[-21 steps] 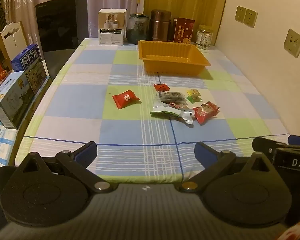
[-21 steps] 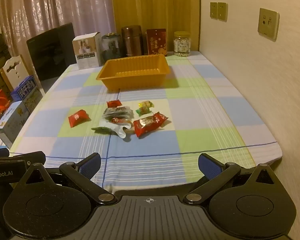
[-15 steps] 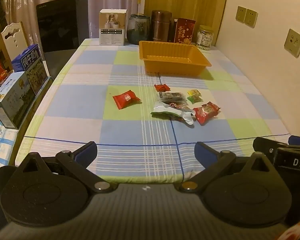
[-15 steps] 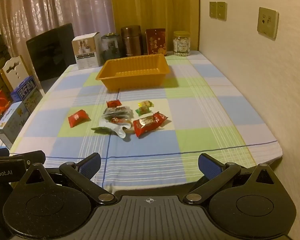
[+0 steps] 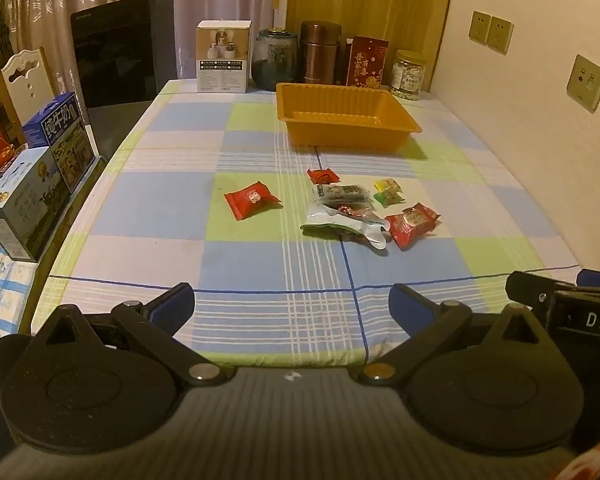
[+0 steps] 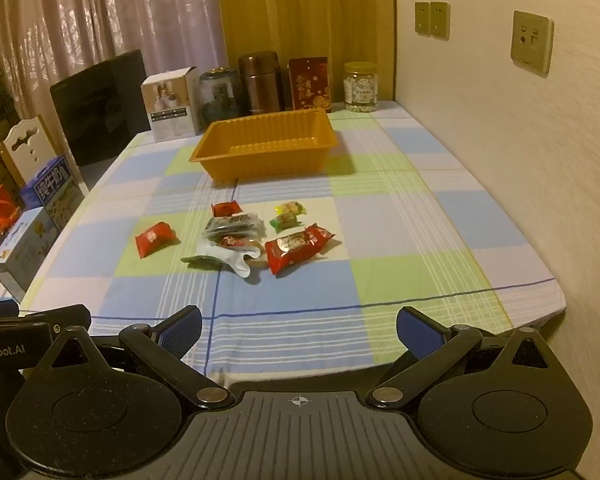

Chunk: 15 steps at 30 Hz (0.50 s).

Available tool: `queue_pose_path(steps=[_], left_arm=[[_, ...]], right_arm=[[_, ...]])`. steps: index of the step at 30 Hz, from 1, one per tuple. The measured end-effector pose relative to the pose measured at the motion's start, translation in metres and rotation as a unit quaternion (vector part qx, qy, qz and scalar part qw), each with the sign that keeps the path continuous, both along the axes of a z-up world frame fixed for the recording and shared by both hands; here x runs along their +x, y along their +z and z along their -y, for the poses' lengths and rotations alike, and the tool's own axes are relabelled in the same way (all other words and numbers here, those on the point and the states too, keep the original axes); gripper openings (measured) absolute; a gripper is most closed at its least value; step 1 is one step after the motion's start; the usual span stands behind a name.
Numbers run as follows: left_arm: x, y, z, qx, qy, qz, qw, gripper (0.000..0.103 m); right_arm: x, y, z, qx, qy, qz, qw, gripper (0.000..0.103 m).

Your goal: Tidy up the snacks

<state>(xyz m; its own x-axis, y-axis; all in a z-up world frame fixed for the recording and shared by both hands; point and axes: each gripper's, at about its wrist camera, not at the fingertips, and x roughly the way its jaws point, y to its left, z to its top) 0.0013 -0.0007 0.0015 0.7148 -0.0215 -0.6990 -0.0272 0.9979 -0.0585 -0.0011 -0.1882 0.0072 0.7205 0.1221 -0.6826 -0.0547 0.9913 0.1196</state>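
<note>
Right hand-held gripper (image 6: pixel 299 330) spread wide, empty, at near desk (image 6: pixel 400 216) edge. Snack packets (image 6: pixel 236 236) clustered mid-desk; one red packet (image 6: pixel 155 239) apart. Orange tray (image 6: pixel 265 148) beyond, empty.

home dining rm: checked-cloth table (image 5: pixel 172 208), curtains (image 6: pixel 100 12), chair (image 5: pixel 24 80), wall sockets (image 6: pixel 531 42).

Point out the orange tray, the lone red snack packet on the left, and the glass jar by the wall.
orange tray (image 5: pixel 346 138): left wrist view, near outer wall.
lone red snack packet (image 5: pixel 251 199): left wrist view, middle of the wrapper.
glass jar (image 6: pixel 361 89): right wrist view, label on its body.
</note>
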Motion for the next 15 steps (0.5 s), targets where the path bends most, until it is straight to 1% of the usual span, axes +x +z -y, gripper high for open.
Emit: queue_pose_path(steps=[15], left_arm=[[0.0004,0.0015,0.0016,-0.002,-0.001,0.002,1.0000,0.103]], right_arm=[[-0.0015,0.0020,-0.0004,0.002,0.000,0.001,1.000,0.103]])
